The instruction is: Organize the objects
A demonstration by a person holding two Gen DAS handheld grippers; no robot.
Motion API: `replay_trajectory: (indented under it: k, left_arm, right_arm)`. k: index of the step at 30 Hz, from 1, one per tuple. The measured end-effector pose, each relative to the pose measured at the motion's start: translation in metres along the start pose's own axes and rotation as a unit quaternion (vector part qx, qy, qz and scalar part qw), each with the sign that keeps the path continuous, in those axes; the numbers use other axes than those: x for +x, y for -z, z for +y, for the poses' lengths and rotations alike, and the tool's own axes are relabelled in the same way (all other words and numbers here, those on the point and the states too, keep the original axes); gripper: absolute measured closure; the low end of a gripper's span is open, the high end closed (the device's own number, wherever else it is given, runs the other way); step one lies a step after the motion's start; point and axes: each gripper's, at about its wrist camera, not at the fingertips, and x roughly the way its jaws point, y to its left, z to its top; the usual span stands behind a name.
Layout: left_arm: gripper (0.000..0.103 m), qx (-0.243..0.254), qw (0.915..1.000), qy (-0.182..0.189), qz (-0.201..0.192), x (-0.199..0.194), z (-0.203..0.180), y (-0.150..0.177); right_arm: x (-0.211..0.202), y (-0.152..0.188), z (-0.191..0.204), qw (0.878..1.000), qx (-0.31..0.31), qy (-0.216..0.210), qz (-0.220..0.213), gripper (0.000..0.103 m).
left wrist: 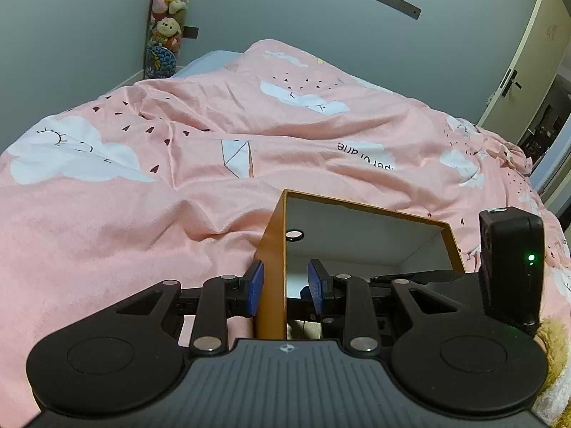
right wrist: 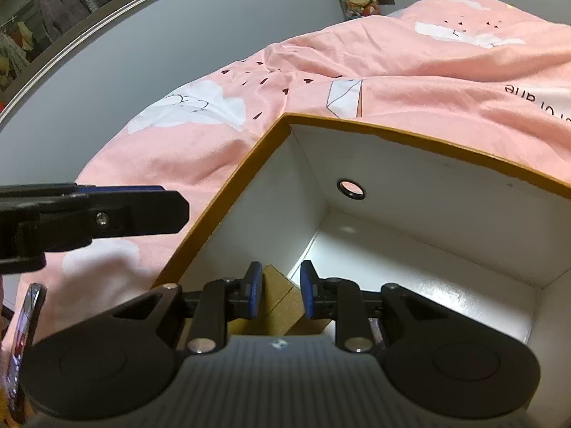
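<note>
Blue pads of the right claw (right wrist: 280, 292), low in the right wrist view, flank a tan cardboard block (right wrist: 282, 297) inside the white-lined orange box (right wrist: 392, 135); the left pad seems to touch it, a gap shows at the right, so no firm pinch is evident. The left claw (left wrist: 285, 290) straddles the box's near wall, steadying it on the pink bed (left wrist: 142, 214); whether its pads press is unclear. Judged step: setting the block down inside. Next likely calls for spreading wider and withdrawing upward.
</note>
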Motion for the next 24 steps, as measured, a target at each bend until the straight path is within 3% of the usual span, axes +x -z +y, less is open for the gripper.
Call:
replay_trajectory:
  k: [7,12,13,14,18,24]
  left_arm:
    - [0.069,0.028,0.9995,0.004,-0.017,-0.017,-0.021,0.0]
    - [0.068,0.077,0.996,0.033,-0.031,-0.03,-0.056,0.002]
    - [0.067,0.092,0.9944,0.04,-0.033,-0.032,-0.065,0.004]
    - [0.065,0.111,0.9919,0.048,-0.036,-0.034,-0.077,0.006]
    - [0.061,0.184,0.9791,0.077,-0.037,-0.034,-0.121,0.015]
    - [0.053,0.289,0.9508,0.111,-0.018,-0.011,-0.185,0.035]
  right_arm:
    - [-0.032,0.001,0.003,0.999,0.005,0.009,-0.038,0.075]
    - [-0.089,0.015,0.005,0.996,-0.005,0.037,-0.084,0.062]
    - [-0.103,0.021,0.004,0.994,-0.007,0.046,-0.095,0.054]
    - [-0.116,0.027,0.003,0.993,-0.007,0.057,-0.107,0.048]
    - [-0.17,0.059,-0.012,0.983,0.005,0.112,-0.148,0.045]
    - [-0.228,0.115,-0.048,0.959,0.034,0.222,-0.173,0.039]
